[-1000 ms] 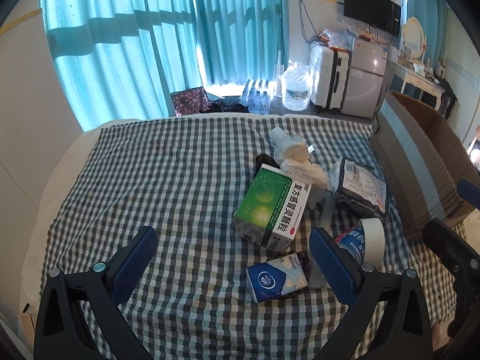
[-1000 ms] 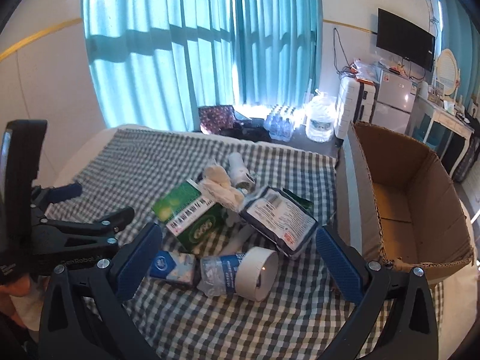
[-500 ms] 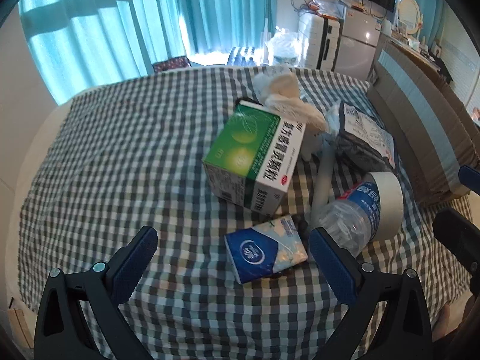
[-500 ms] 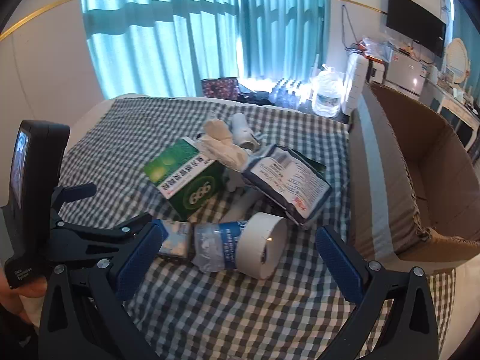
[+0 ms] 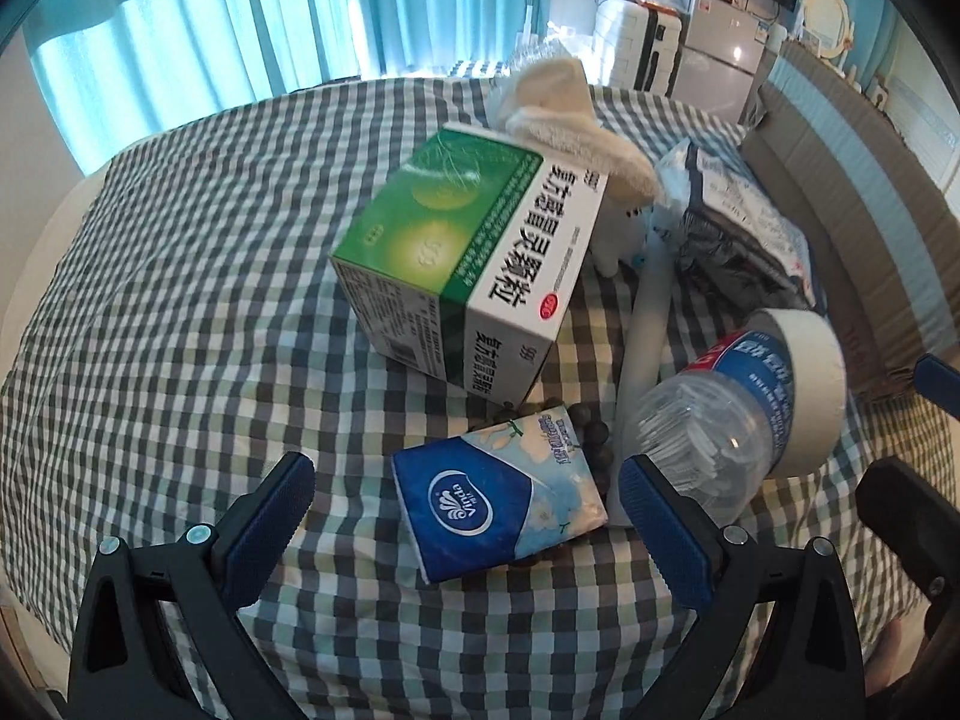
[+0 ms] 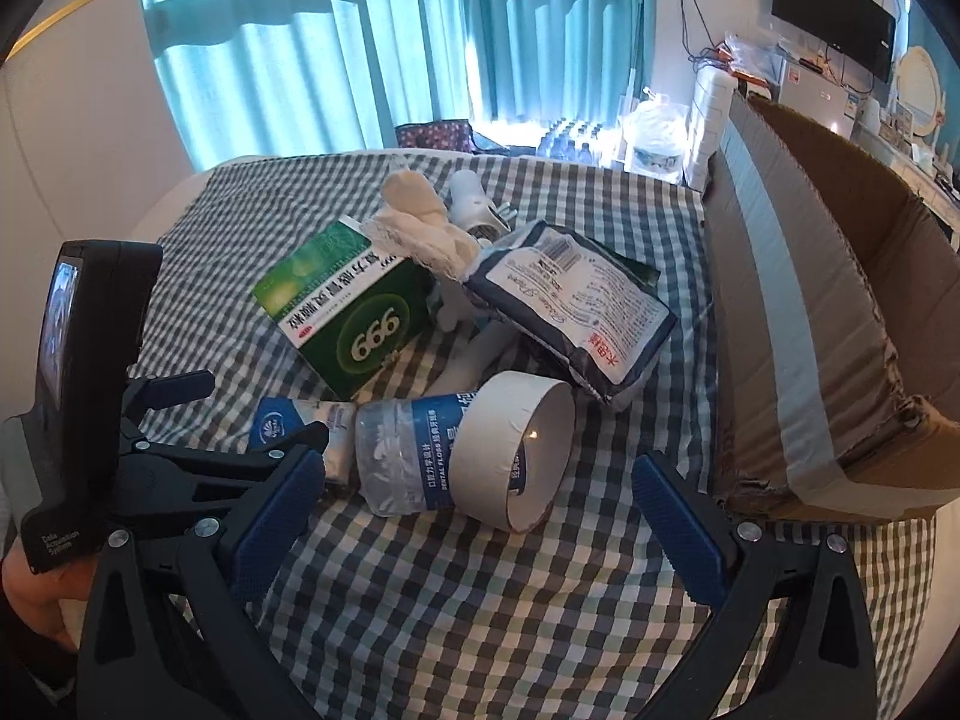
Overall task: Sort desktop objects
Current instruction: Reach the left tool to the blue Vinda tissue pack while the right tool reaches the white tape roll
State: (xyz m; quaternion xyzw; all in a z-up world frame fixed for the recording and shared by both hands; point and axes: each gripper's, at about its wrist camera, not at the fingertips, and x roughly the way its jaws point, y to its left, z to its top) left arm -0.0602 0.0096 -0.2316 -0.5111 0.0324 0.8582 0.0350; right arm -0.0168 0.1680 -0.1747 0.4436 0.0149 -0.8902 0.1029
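Left gripper, fingers spread wide and empty, has dropped low over the checked bed within the last second; the tissue pack now lies between its fingers, untouched. Behind it sits the green medicine box; just beside it lie the plastic bottle and the tape roll, touching each other. Right gripper, fingers likewise apart and empty, hovers near the tape roll. The cardboard box stands open at the bed's right edge. Judged step: closing on the tissue pack, the first item to be sorted.
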